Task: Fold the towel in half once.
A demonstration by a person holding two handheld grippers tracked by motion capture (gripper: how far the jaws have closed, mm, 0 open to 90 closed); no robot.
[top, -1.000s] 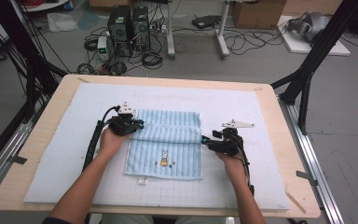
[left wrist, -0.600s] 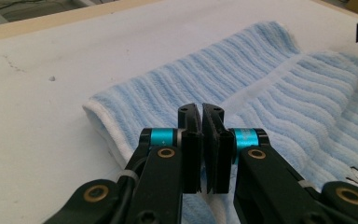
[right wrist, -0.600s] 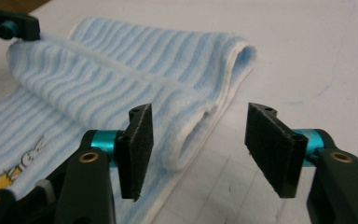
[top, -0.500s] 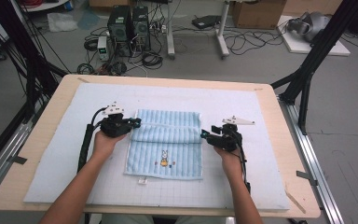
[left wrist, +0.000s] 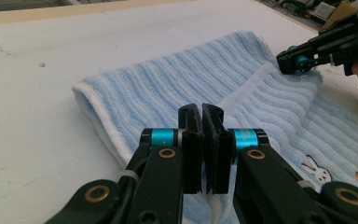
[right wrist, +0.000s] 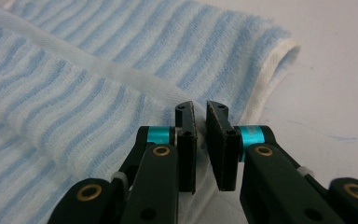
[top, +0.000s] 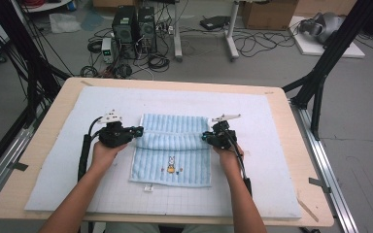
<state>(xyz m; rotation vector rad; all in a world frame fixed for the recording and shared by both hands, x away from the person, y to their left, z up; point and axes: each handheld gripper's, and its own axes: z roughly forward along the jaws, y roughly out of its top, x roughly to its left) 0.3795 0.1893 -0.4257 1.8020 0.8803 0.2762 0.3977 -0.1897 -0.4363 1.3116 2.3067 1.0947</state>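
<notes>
A light blue striped towel [top: 175, 165] with a small rabbit print lies on the white mat [top: 53, 160]. A raised fold crosses its middle from side to side. My left gripper [top: 138, 131] is shut on the left end of that fold, and in the left gripper view [left wrist: 201, 109] white towel hem [left wrist: 93, 126] shows between the jaws. My right gripper [top: 205, 136] is at the right end of the fold. Its jaws have just been closing, and in the right gripper view [right wrist: 198, 107] they pinch the towel [right wrist: 74, 93] edge. The right gripper [left wrist: 298, 63] also appears far off in the left gripper view.
The mat covers a wooden table [top: 291, 145] with bare wood at its edges. Black frame posts [top: 320, 82] stand at both sides. Computers and cables [top: 136, 29] sit on the floor beyond the far edge.
My right gripper has moved left to the towel's right edge and its jaws have closed on it. The left gripper has shifted slightly toward the person, still pinching the towel.
</notes>
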